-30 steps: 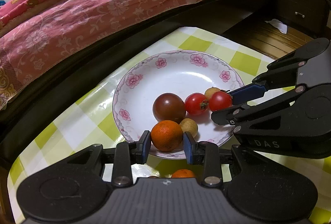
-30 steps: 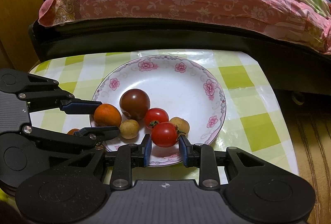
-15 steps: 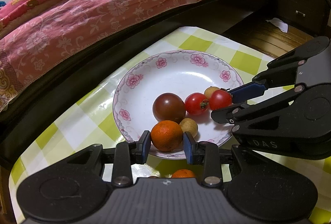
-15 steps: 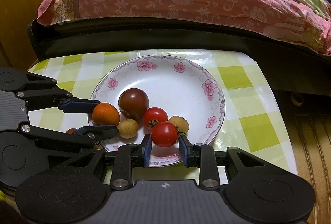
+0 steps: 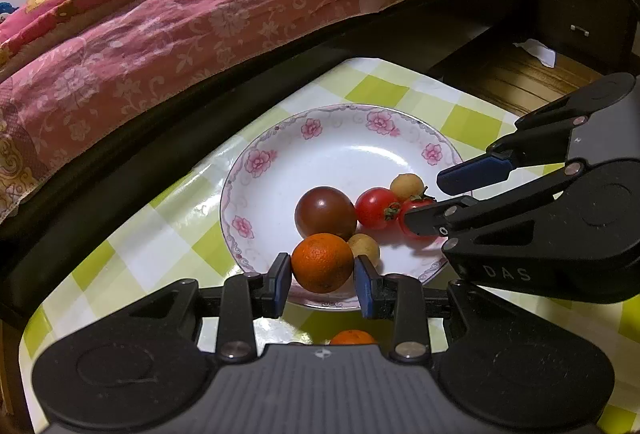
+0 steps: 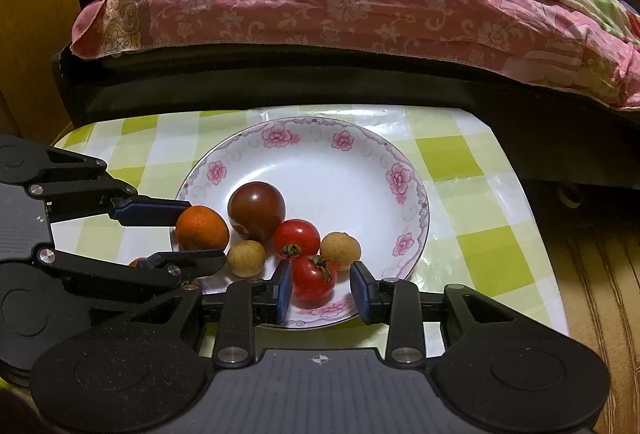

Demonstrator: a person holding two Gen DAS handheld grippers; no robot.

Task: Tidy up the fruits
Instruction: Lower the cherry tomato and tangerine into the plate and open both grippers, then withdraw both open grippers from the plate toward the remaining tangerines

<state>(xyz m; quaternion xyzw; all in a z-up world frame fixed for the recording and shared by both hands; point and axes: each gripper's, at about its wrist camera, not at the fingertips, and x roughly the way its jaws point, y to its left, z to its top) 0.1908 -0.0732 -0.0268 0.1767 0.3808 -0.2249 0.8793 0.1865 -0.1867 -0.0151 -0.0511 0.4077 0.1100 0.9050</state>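
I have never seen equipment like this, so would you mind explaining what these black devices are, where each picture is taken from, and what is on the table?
These are two hand-held grippers, each a black two-finger clamp with blue pads, and each carries a wide-angle camera looking forward along its fingers. One picture comes from the left gripper, the other from the right gripper, so each also shows the other from the side.

On the green-and-white checked tablecloth stands a white plate with pink flowers. In it lie a dark brown-red tomato, two small red cherry tomatoes, two small tan round fruits and an orange mandarin. Another orange fruit peeks out beside the plate.

The left gripper is closed on the mandarin. The right gripper's jaws are opening around the nearer red cherry tomato, which rests on the plate.
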